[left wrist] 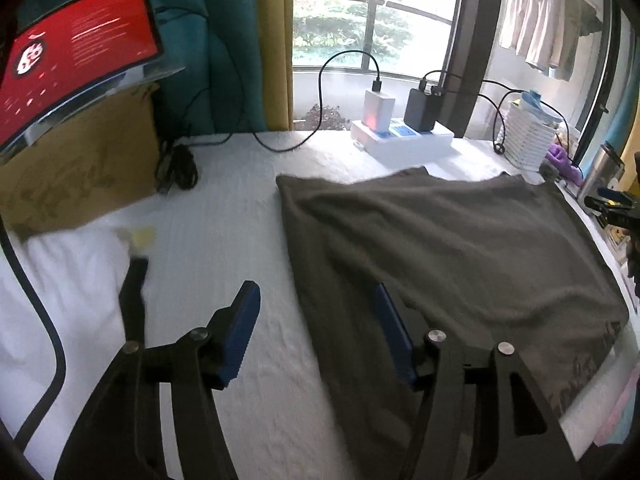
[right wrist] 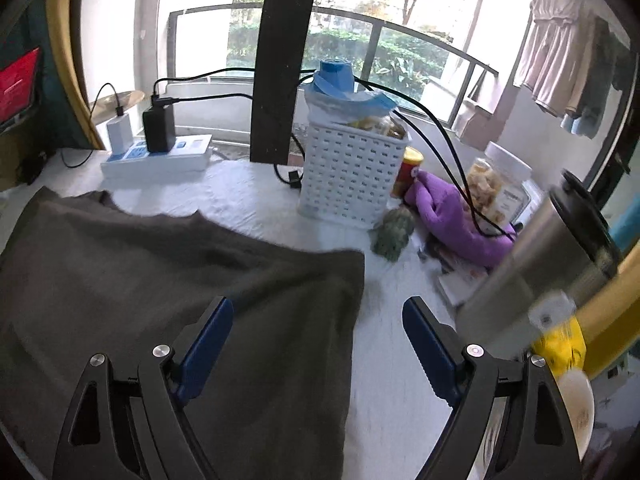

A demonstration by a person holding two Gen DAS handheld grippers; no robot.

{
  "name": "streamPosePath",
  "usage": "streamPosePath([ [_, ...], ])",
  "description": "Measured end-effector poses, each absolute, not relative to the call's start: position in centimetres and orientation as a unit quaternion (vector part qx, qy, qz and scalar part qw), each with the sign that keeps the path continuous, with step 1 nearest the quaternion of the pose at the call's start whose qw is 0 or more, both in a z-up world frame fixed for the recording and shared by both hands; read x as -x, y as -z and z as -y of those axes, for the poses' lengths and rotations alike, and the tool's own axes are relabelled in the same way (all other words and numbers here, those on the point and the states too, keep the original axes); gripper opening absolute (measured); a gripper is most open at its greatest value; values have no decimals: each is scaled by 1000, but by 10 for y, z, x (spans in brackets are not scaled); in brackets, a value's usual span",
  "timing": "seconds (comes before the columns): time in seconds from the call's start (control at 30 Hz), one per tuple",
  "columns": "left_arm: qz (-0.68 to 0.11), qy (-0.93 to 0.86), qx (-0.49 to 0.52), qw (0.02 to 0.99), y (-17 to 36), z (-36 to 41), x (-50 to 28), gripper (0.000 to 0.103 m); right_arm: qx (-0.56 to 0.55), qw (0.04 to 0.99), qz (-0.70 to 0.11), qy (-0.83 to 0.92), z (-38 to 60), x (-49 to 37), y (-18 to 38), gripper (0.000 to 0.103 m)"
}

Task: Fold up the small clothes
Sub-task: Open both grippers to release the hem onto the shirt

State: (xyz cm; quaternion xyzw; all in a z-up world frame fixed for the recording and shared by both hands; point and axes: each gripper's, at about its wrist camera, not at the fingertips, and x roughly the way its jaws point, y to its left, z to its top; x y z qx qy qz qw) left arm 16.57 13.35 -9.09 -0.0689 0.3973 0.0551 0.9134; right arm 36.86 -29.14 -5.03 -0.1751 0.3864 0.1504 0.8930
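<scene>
**Left wrist view: dark garment spread flat, both grippers open above its side edges**

The left wrist view showed the left gripper [left wrist: 316,304] with its blue pads [left wrist: 240,332] spread wide and nothing between them, straddling the left edge of a dark grey garment [left wrist: 448,248]. The garment lay flat on the white table cover [left wrist: 224,232], reaching toward the table's far edge. A white cloth [left wrist: 76,276] lay near the table's left edge, beside a cardboard box [left wrist: 80,168] that carried a red-screened monitor [left wrist: 80,52].

In the right wrist view the right gripper [right wrist: 318,332] was likewise wide open and held nothing, its left pad over the dark grey garment [right wrist: 160,276] and its right pad over bare cover. Along the far edge stood a power strip [right wrist: 156,160] with chargers and a white basket [right wrist: 352,172]; a purple cloth [right wrist: 452,216] and a steel tumbler [right wrist: 552,256] sat toward the right edge.
</scene>
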Motion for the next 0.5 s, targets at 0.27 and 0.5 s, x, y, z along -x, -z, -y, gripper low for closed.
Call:
streamPosePath([
  [0.27, -385, -37, 81, 919, 95, -116, -124, 71, 155, 897, -392, -134, 317, -318, 54, 88],
  [0.5, -387, -21, 85, 918, 104, -102, -96, 71, 128, 903, -394, -112, 348, -277, 55, 88],
])
